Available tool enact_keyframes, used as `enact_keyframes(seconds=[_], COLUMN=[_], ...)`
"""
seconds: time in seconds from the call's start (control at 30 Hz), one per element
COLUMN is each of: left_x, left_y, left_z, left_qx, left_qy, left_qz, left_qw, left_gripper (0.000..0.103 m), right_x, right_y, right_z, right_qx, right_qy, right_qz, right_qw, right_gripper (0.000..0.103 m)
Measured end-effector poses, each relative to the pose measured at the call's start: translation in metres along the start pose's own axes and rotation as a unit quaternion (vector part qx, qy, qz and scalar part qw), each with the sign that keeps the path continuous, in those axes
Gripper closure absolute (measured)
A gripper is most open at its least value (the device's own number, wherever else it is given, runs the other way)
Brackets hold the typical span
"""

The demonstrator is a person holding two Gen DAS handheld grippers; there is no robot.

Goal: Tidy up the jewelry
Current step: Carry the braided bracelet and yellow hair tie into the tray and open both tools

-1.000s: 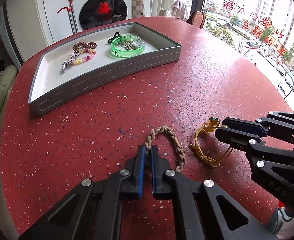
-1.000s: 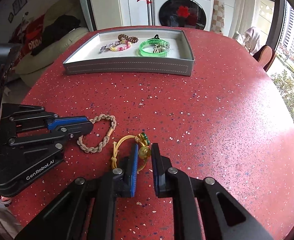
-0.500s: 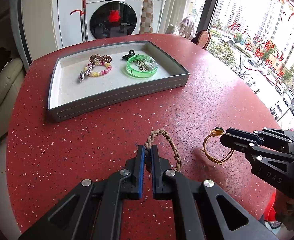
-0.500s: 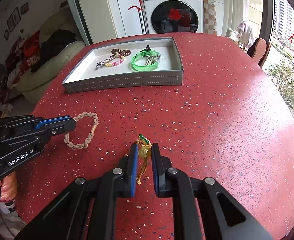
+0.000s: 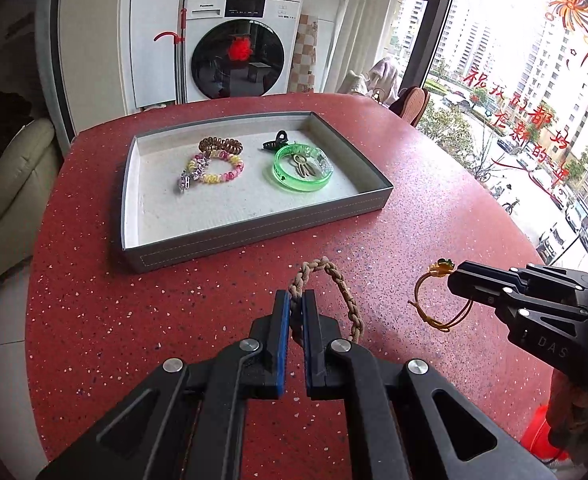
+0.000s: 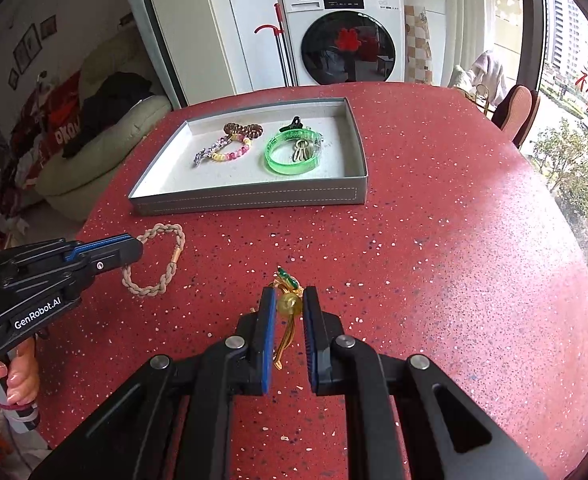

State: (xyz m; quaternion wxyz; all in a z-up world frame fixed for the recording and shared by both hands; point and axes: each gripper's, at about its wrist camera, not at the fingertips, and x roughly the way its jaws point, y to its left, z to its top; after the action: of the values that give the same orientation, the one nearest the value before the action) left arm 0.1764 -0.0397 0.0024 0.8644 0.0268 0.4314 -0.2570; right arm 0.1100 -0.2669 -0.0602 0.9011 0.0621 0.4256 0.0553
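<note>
1. Your left gripper is pinching the braided rope bracelet, which is hanging clear of the red table.
2. Your right gripper is clamping the yellow cord bracelet by its bead.
3. The grey tray is sitting at twelve o'clock, holding a green bangle and a beaded bracelet.
</note>
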Motion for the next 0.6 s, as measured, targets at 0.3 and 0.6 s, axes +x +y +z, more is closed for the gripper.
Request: enact_keyframes(seconds=[0.3, 0.6], left_x=[-0.002, 0.005], left_y=[0.022, 0.046], left_z=[0.024, 0.054], left_qx=[-0.019, -0.036], left_qy=[-0.021, -0.045], left_qz=[0.008, 0.018], left_qw=[0.9996, 0.9982], left_gripper=[0.079, 0.079], right_x=[0.003, 0.017], right_y=[0.002, 0.007], right_z=[0.031, 0.078], right_qx=[0.0, 0.008], right_qy=[-0.008, -0.025], right_qz=[0.007, 0.019], right_qw=[1.0, 0.999], right_gripper=[0.088, 0.088])
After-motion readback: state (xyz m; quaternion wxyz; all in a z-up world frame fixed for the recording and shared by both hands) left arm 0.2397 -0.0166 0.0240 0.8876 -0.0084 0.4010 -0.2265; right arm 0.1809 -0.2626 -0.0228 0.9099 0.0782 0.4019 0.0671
